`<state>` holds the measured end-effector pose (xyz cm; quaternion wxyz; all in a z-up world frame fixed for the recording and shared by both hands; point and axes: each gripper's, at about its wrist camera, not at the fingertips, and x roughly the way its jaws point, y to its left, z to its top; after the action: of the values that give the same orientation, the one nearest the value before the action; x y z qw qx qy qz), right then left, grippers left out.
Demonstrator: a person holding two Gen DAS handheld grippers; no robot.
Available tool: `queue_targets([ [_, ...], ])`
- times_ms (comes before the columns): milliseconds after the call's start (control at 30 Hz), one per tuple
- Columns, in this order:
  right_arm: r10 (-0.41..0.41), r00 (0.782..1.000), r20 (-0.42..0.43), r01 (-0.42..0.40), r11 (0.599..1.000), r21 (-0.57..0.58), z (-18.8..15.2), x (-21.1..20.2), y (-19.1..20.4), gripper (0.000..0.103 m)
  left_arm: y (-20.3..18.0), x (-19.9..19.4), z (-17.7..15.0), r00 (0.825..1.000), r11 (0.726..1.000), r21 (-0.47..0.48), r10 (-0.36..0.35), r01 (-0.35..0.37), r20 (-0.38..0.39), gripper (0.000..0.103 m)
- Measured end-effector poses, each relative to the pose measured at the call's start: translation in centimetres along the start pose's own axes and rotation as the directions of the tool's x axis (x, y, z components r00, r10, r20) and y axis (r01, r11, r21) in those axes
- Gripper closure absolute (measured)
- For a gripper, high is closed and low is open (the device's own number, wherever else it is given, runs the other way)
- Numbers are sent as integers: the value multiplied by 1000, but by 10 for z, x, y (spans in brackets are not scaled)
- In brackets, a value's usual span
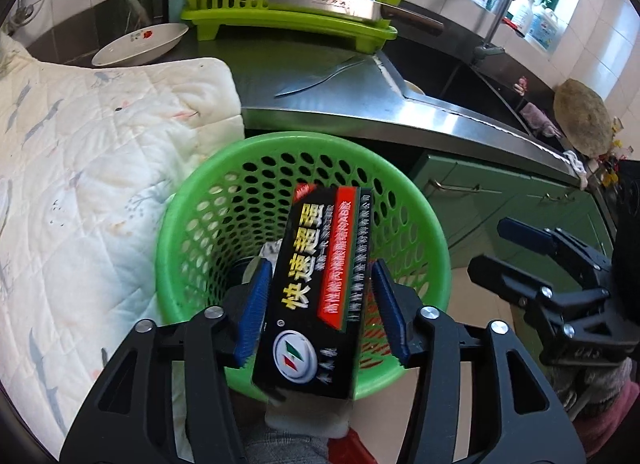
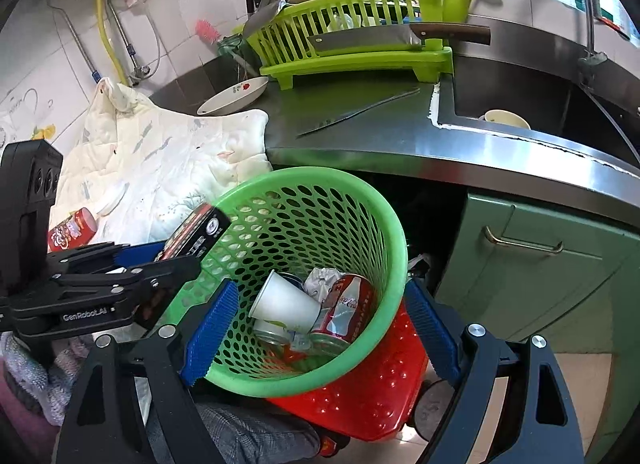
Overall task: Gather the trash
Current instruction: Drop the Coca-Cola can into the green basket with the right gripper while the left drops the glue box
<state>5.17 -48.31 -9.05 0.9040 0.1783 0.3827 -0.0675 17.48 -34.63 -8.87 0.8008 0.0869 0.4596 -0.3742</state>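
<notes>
The left tongs (image 1: 320,312) are over the green basket (image 1: 200,199) with a black glue box (image 1: 316,288) between their blue pads. The left pad lies along the box's edge, but a gap shows between the right pad and the box, so the tongs stand apart and are not pressing the box. The box is tilted, with its far end above the mouth of the basket. The right tongs (image 2: 320,328) are wide apart with nothing held between them; their two blue pads stand on either side of the basket's near rim.

Inside the basket lie a white paper cup (image 2: 286,302), a red cola can (image 2: 344,310) and a piece of crumpled paper (image 2: 324,278). The basket sits on something red and plastic (image 2: 360,396).

To the left of the basket is a quilted cloth (image 2: 160,167), and a red snack bottle (image 2: 74,229) lies on it.

Farther away, on the steel table (image 2: 360,131), there is a knife (image 2: 356,111), a white plate (image 2: 234,97) and a lime dish rack (image 2: 352,39) with a cleaver (image 2: 368,39) leaning on its front. To the right is the sink (image 2: 560,111) with a bowl (image 2: 506,119) in it, and green cabinets (image 2: 540,264) are below.
</notes>
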Motion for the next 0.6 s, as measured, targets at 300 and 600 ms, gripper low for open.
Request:
queue_targets([
  [300,3,1000,10,-3,1000,10,-1,-7,-2,21,9,-8,-4,1000,999,-31,-13,14,24,33],
  [600,27,1000,16,-27,1000,-13,0,-9,19,21,37,-42,-22,998,997,-74,29,-25,60,33],
])
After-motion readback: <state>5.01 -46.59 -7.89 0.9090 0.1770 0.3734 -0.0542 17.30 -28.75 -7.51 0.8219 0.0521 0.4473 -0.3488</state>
